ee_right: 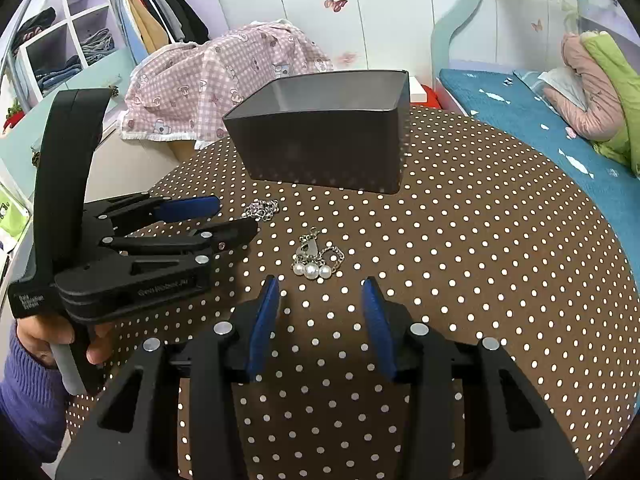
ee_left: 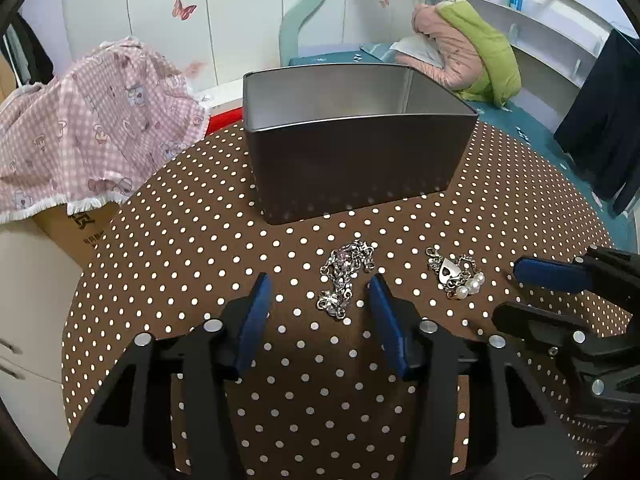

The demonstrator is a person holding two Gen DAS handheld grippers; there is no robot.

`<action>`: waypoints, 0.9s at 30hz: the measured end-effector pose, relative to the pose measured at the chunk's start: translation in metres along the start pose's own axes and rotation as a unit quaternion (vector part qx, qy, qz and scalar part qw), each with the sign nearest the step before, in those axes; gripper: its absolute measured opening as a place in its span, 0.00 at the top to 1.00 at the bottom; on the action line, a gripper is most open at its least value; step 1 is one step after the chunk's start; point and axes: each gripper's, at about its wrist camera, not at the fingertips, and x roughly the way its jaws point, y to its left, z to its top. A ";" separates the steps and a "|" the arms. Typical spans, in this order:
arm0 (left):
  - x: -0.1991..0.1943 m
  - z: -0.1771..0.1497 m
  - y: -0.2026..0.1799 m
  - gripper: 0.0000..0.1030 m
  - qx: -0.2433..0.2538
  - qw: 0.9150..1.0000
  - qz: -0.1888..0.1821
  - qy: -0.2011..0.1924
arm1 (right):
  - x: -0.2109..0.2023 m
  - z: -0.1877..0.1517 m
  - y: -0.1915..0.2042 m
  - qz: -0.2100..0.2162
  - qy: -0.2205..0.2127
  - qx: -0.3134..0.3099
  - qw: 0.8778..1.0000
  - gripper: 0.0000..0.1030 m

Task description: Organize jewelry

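Note:
A silver chain bracelet with flower charms (ee_left: 345,276) lies on the brown polka-dot tablecloth (ee_left: 200,240), just ahead of my open left gripper (ee_left: 318,284). A second piece with a heart charm and three pearls (ee_left: 456,274) lies to its right; in the right wrist view it (ee_right: 316,258) sits just ahead of my open right gripper (ee_right: 322,288). An open dark metal tin (ee_left: 352,152) stands behind both; its inside looks empty. The chain bracelet (ee_right: 262,210) is partly hidden behind the left gripper (ee_right: 236,218) in the right wrist view.
A pink checked cloth (ee_left: 88,128) drapes over a cardboard box left of the round table. A bed with a teal cover (ee_right: 540,120) and pink and green bedding (ee_left: 468,52) lies to the right. Shelves with clothes (ee_right: 80,40) stand far left.

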 end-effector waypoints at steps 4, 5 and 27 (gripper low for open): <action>0.001 0.002 0.002 0.84 -0.001 1.000 -0.002 0.001 | 0.003 0.001 0.001 -0.005 0.002 -0.007 1.000 0.58; 0.001 0.002 0.002 0.85 0.002 1.000 -0.002 0.001 | 0.004 0.001 0.003 -0.005 0.003 -0.008 1.000 0.58; -0.041 -0.010 0.018 0.93 -0.035 0.999 -0.034 -0.018 | 0.035 0.018 0.026 -0.079 0.024 -0.076 0.994 0.72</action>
